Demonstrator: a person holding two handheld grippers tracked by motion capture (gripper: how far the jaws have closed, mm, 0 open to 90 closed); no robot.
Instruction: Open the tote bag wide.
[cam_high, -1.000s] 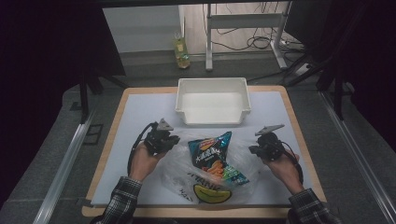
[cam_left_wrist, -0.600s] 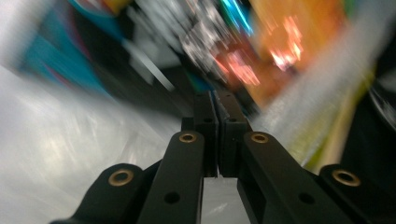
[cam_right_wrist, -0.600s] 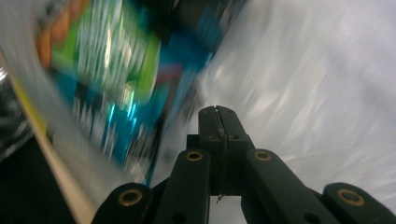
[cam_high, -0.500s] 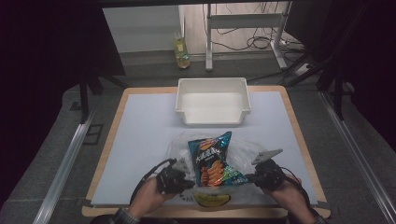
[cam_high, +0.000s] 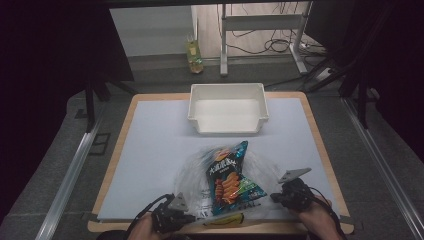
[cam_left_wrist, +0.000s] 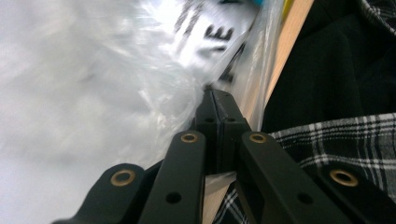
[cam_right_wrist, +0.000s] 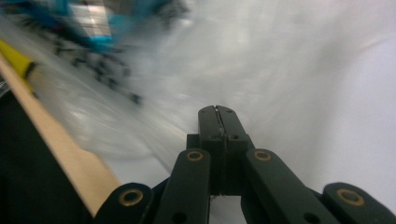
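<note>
We see the left tongs low at the near edge of the surface, with their two black jaws pressed flat together in the left gripper view; the tips sit right at the edge of a clear plastic bag, and film seems to lie around them, but we cannot tell for certain whether any of it is pinched between the jaws. The right tongs rest at the bag's other side, near the surface's near right corner, and in the right gripper view their jaws are also closed tight against each other; the picture there is blurred, so we cannot tell if they grip the film either. Between the two tongs lies the clear bag, crumpled and spread out, and a blue snack packet printed with orange chips shows through it, closer to the right tongs than to the left. Just beside the left tongs, toward the right ones, a yellow object lies at the bag's near end along the wooden rim; we cannot make out what it is. Well beyond both tongs, at the far side of the surface, stands a white open bin. A plaid sleeve shows beside the left tongs in the left gripper view.
</note>
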